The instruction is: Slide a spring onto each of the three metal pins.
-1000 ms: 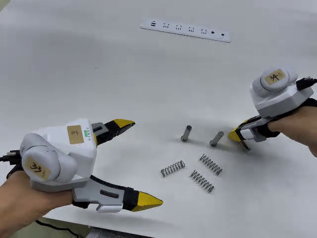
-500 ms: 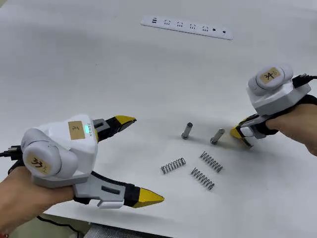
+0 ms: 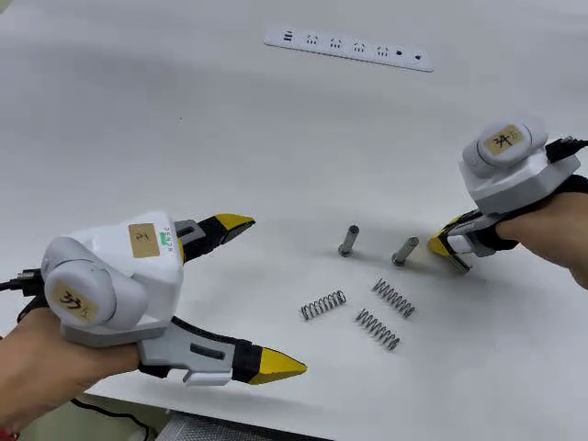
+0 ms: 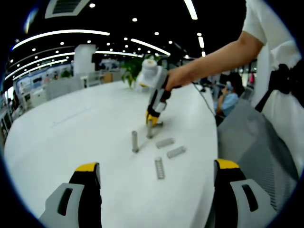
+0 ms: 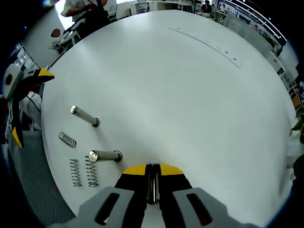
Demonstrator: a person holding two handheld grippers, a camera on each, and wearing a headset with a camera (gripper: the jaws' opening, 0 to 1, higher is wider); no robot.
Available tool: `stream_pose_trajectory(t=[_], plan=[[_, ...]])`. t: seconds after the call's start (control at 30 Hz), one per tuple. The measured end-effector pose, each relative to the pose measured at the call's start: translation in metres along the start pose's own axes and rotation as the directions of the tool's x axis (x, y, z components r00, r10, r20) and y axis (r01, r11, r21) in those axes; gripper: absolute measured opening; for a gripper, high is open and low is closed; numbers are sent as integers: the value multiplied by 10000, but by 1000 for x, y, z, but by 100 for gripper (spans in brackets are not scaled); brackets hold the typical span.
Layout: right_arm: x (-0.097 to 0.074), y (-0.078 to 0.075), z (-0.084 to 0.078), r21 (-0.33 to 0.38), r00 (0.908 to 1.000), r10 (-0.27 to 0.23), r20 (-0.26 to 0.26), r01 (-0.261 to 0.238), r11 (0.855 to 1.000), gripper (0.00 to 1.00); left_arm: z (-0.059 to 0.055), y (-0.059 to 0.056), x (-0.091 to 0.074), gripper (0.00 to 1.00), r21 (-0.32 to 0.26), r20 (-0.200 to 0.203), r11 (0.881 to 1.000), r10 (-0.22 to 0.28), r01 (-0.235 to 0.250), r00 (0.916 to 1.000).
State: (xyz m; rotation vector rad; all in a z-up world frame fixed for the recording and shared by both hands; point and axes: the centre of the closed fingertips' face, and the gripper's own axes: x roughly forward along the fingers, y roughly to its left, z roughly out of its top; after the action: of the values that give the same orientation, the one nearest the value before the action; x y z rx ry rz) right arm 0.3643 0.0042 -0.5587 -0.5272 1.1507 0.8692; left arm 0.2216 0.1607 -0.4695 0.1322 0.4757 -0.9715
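Two metal pins stand upright on the white table, one (image 3: 348, 240) left of the other (image 3: 404, 251); the left gripper view shows them (image 4: 135, 141) (image 4: 149, 129) too. Three springs (image 3: 322, 305) (image 3: 393, 298) (image 3: 378, 330) lie loose just in front of them. My right gripper (image 3: 450, 246) is beside the right pin, low over the table, shut on a third pin (image 5: 152, 187) that runs between its yellow tips. My left gripper (image 3: 257, 294) hovers at the near left with its jaws wide apart and nothing between them; the springs lie ahead of it (image 4: 159, 167).
A white power strip (image 3: 349, 48) lies at the far side of the table. The near table edge (image 3: 367, 427) runs just below the left gripper. People and chairs show beyond the table in the gripper views.
The right gripper has shifted slightly up and right with the pin still in it. The left gripper has barely moved. Pins and springs on the table lie as before.
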Motion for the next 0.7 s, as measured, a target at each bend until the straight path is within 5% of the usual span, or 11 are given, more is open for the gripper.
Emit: stream_pose_trajectory(t=[0.7], plan=[[-31,17,-1,24,9964,-46,852,44,10000,9,4,-4,3,100,167,-54,9998,-141,142,9999]])
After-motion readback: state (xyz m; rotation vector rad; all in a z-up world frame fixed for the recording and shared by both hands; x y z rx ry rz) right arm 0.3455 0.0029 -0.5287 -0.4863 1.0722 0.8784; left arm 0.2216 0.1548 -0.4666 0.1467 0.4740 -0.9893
